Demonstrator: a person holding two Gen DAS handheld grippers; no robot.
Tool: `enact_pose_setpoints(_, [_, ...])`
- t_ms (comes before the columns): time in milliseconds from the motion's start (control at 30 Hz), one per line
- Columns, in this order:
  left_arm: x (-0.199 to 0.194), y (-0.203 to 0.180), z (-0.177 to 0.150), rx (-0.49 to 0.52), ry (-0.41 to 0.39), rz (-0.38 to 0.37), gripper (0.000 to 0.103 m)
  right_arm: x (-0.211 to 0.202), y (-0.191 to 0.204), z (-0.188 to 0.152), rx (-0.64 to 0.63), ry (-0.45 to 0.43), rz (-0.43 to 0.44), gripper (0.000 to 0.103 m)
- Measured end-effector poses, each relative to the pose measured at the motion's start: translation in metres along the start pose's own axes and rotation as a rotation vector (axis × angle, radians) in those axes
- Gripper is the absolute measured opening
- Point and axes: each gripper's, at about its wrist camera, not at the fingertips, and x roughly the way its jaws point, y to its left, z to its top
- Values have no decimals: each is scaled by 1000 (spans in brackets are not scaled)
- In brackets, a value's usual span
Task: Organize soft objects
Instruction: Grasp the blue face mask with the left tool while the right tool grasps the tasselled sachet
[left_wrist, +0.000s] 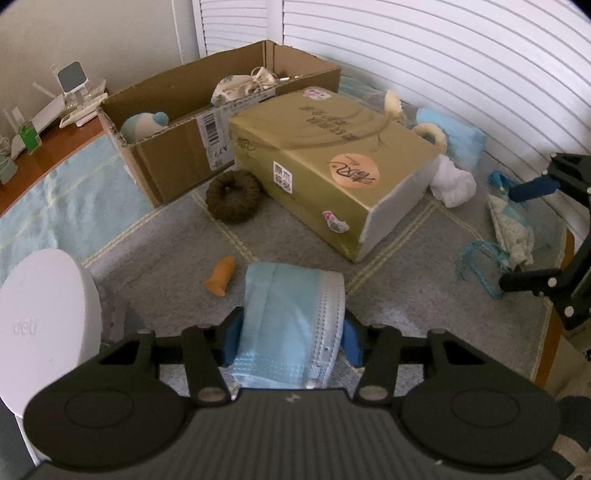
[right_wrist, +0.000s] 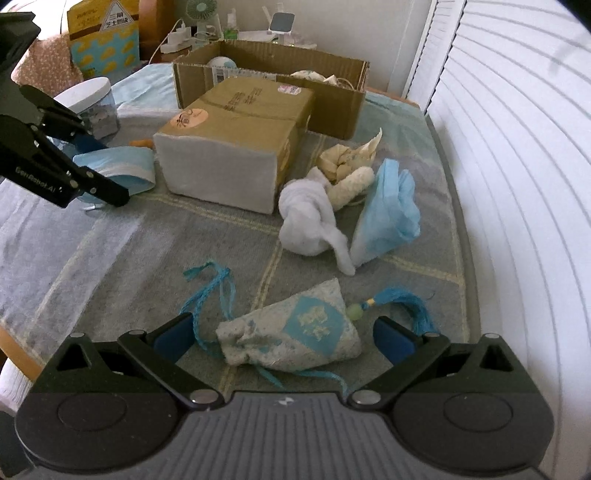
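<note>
Pinching a folded light-blue face mask (left_wrist: 291, 325) between its blue pads, the left gripper (left_wrist: 290, 338) sits low over the grey checked cloth (left_wrist: 184, 236), with a small orange rubber piece (left_wrist: 221, 276) just beside the mask and a white-lidded jar (left_wrist: 44, 314) close at the left. Open cloth lies ahead up to the gold tissue pack (left_wrist: 325, 166) and the brown cardboard box (left_wrist: 166, 110) behind it. The right gripper (right_wrist: 284, 338) stands wide open around a speckled drawstring sachet with a teal tassel (right_wrist: 295, 332), its pads clear of it, near the table's right edge (right_wrist: 458, 221).
</note>
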Motion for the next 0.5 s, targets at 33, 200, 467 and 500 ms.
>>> enact_pose_setpoints(33, [0, 0, 0, -2, 0, -3, 50, 1, -1, 0, 1, 3, 5, 102])
enact_pose_setpoints(200, [-2, 1, -1, -11, -7, -2, 43, -1, 0, 1, 5, 3, 13, 84])
enact_pose_setpoints(467, [-12, 0, -4, -10, -26, -5, 37, -9, -2, 2, 46, 4, -2, 62])
enact_pose_setpoints(500, [-14, -1, -4, -6, -30, -4, 36, -10, -3, 2, 50, 2, -3, 62])
